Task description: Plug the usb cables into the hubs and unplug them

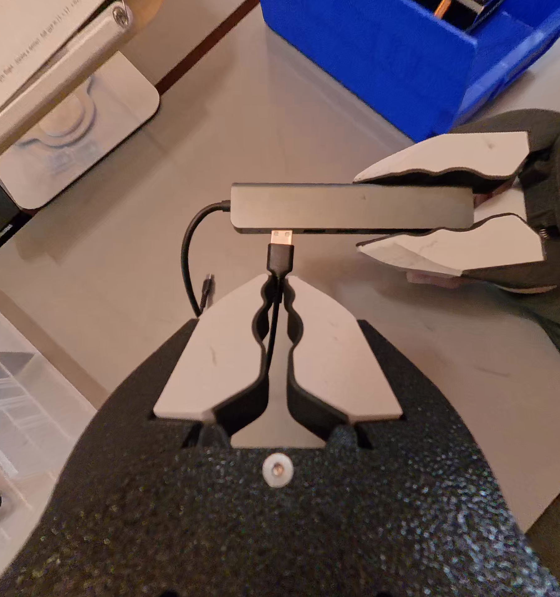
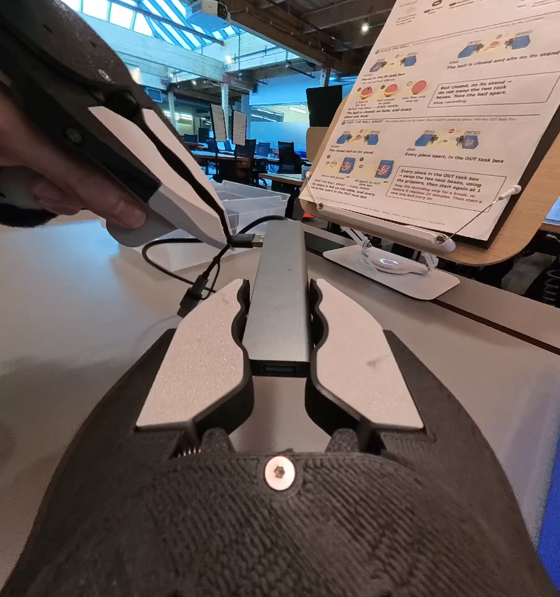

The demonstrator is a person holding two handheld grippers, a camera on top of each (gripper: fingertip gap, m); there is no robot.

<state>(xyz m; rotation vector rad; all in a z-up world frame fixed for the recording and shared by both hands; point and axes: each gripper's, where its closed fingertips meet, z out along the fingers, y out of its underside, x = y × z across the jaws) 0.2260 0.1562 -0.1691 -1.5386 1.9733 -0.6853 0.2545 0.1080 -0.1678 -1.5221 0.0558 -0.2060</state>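
Observation:
A grey USB hub (image 1: 349, 208) hangs above the table, held at its right end by my right gripper (image 1: 357, 211), which is shut on it. In the right wrist view the hub (image 2: 280, 300) runs forward between the fingers of my right gripper (image 2: 280, 287). My left gripper (image 1: 277, 279) is shut on a black USB cable just behind its plug (image 1: 280, 250). The plug's metal tip meets a port on the hub's near side, with most of the metal still showing. The left gripper (image 2: 228, 240) also shows in the right wrist view, with the plug (image 2: 248, 240) at the hub's left side. The hub's own black cable (image 1: 188, 255) loops down to the table.
A blue bin (image 1: 401, 55) stands at the back right of the grey table (image 1: 110, 258). A document stand (image 2: 433, 161) with a printed sheet stands behind the hub on a white base (image 1: 75, 129). A clear plastic box (image 2: 252, 202) sits beyond. A person's hand (image 2: 62, 181) holds the left gripper. The left gripper's tips are roughly 6 centimetres from the right gripper's.

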